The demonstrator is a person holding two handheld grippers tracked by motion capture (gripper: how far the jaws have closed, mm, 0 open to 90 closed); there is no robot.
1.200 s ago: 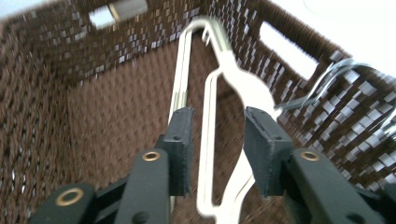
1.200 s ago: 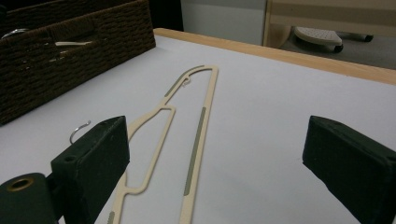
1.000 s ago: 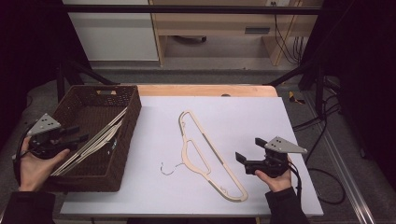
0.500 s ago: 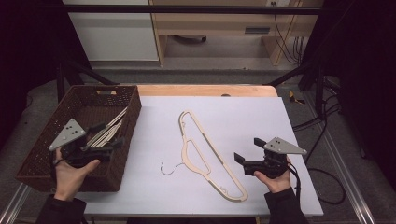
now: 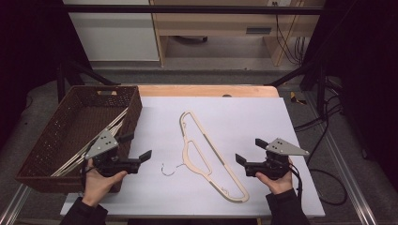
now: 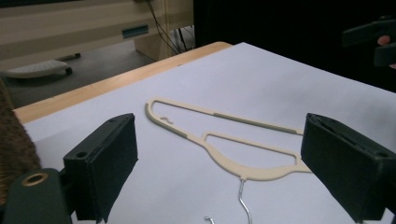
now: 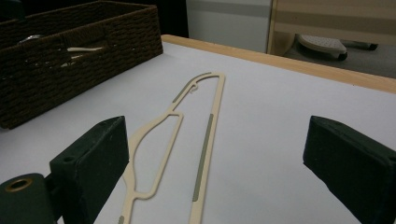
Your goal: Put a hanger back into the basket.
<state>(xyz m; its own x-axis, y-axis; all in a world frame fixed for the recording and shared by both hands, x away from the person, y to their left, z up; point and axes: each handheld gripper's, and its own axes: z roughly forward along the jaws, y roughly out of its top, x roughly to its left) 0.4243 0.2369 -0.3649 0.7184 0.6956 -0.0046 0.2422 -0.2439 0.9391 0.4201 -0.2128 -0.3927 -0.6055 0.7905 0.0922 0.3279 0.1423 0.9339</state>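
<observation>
Left gripper (image 5: 139, 146) moved from basket (image 5: 56, 140); jaws opened, empty.

A white tabletop (image 5: 263, 122) with a pale wooden far edge fills the centre of the frame. Beyond it, at upper centre, stands a light wood shelf unit (image 5: 220, 23), with black cables (image 5: 319, 122) trailing down the right side.

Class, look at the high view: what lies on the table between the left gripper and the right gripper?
The cream hanger lies flat there, between left gripper and right gripper, in the high view.
</observation>
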